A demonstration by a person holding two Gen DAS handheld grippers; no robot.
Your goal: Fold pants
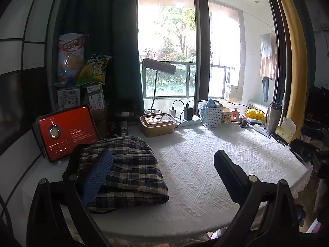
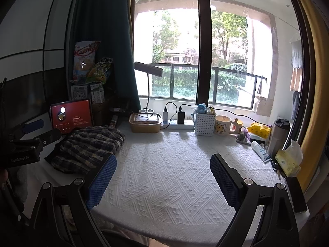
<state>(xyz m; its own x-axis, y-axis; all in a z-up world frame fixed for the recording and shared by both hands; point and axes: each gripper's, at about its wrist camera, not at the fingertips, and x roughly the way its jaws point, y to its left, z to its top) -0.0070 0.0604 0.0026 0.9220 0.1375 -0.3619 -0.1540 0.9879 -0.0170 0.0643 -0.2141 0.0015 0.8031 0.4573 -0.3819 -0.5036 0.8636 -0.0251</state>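
The plaid pants lie folded into a thick bundle on the left part of the white-clothed table. My left gripper is open and hovers over the bundle's right edge. Its blue-padded left finger hangs in front of the fabric, and nothing is pinched. From the right wrist the pants show at the left. My right gripper is open above bare cloth, to the right of the pants. The left gripper also shows there at the far left, beside the bundle.
A tablet with a red screen leans behind the pants. Along the window side stand a lunch box, a desk lamp, a power strip, a white basket, a mug, a thermos and tissues. Snack bags are stacked at the back left.
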